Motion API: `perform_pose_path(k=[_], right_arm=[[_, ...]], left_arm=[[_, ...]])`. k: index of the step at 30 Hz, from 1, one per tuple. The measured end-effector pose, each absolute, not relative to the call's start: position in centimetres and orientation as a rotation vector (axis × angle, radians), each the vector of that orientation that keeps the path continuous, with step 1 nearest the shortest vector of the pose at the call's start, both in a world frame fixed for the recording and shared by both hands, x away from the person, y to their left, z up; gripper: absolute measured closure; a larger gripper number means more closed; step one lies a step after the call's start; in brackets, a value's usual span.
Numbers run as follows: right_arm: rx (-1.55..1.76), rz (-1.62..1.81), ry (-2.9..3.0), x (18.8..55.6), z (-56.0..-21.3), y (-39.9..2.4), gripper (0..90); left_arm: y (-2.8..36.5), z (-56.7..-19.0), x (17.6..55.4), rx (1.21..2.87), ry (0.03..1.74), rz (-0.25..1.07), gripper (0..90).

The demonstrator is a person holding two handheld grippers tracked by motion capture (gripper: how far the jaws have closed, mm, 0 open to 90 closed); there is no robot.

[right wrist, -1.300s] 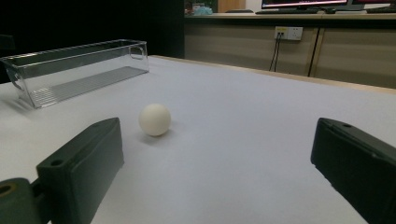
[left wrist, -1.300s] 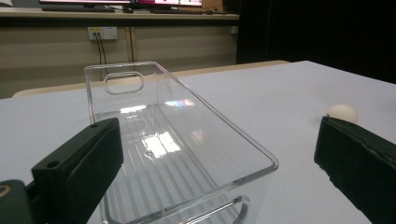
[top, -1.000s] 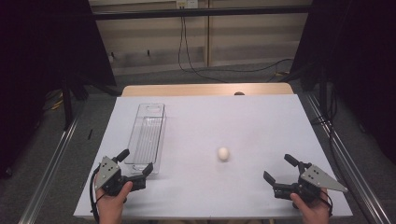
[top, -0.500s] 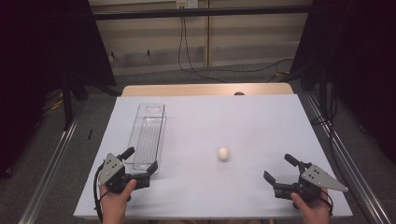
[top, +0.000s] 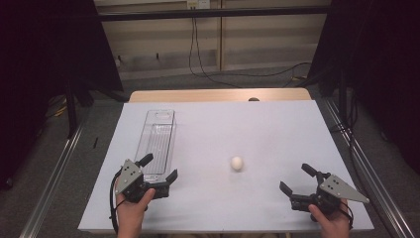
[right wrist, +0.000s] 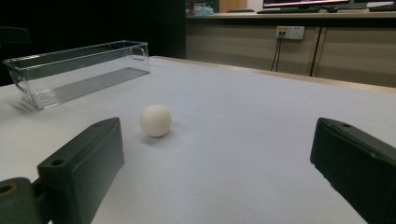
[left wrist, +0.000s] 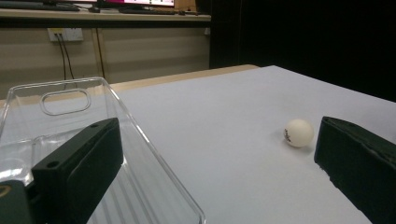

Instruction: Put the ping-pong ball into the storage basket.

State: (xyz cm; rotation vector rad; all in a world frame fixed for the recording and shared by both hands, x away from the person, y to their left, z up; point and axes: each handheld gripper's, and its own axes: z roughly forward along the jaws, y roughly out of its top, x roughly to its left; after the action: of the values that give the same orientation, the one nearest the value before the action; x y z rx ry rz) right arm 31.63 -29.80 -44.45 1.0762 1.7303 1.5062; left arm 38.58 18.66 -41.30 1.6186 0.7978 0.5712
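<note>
The white ball (top: 237, 163) sits alone on the white table (top: 247, 129), out in the open, roughly midway between the two hands and a little farther up the table than either. Nothing touches it.

Down at the near left, the left gripper (top: 157, 168) is held in the person's left hand (top: 131, 206), jaws spread wide. One jaw lies over the near end of the clear plastic bin (top: 157, 141), the other hangs just off the bin's near right corner, above bare table. From the left gripper view, the ball (left wrist: 299, 133) shows far out ahead, close beside the right-hand jaw in the picture but well beyond it, not between the fingers (left wrist: 79, 163). The bin (left wrist: 70, 121) stretches away under the left-hand jaw, its handle cut-out at the far end.

Over at the near right, the right gripper (top: 296, 179) rests low in the right hand (top: 331, 220), jaws also wide apart and holding nothing. In the right gripper view the ball (right wrist: 155, 120) lies ahead of the open jaws, just past the tip of the left-hand finger (right wrist: 84, 163) and near that side of the gap, well apart from the other finger. The bin (right wrist: 79, 70) stands farther back, off to the left, clear of the ball.
</note>
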Motion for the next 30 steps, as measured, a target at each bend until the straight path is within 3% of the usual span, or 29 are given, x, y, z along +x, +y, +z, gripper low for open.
perform_pose_path(k=[30], right_arm=[[1.067, 1.510, 1.722, 31.6, -44.3, -29.9, 2.4]], left_arm=[[14.3, -41.4, 39.6, 1.662, 0.750, 0.502, 1.4]])
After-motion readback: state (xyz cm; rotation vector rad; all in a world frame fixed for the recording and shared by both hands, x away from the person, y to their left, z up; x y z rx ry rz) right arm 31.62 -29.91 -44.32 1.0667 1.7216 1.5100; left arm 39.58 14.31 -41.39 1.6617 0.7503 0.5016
